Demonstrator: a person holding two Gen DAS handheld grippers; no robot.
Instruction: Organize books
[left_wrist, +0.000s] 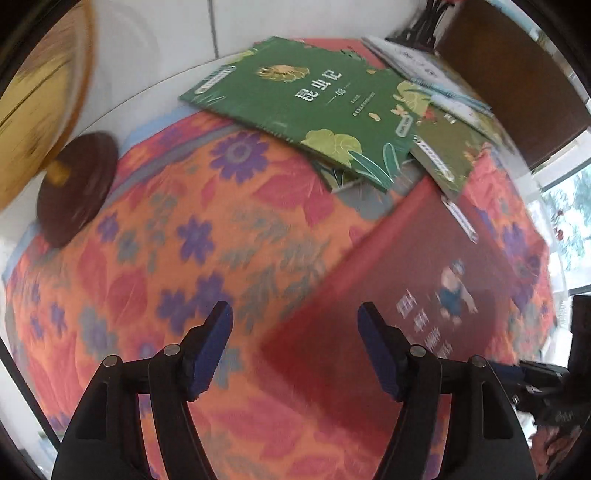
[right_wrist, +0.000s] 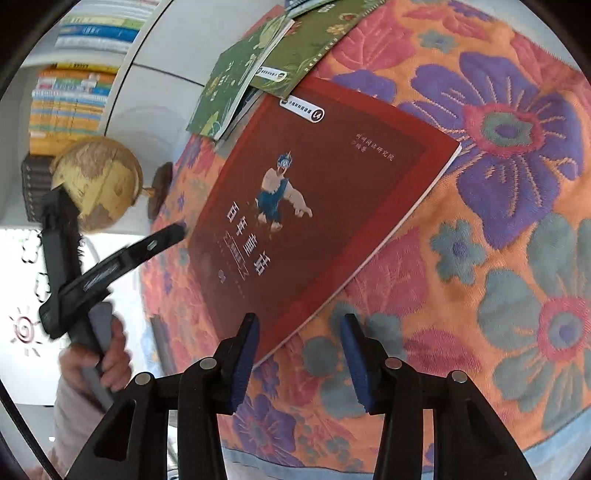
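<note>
Both your grippers, left gripper (left_wrist: 295, 347) and right gripper (right_wrist: 297, 360), gape empty; the red book (right_wrist: 314, 206) lies diagonally ahead on the tablecloth (right_wrist: 498, 258), its near corner just beside your right jaws.

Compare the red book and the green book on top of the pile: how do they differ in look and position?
The red book has a dark red cover with a cartoon figure; the green book has leaves and an insect emblem. The red book lies alone on the flowered cloth, nearest both grippers; the green book rests on other books, farther away. Both lie flat, cover up, held by neither gripper.
</note>
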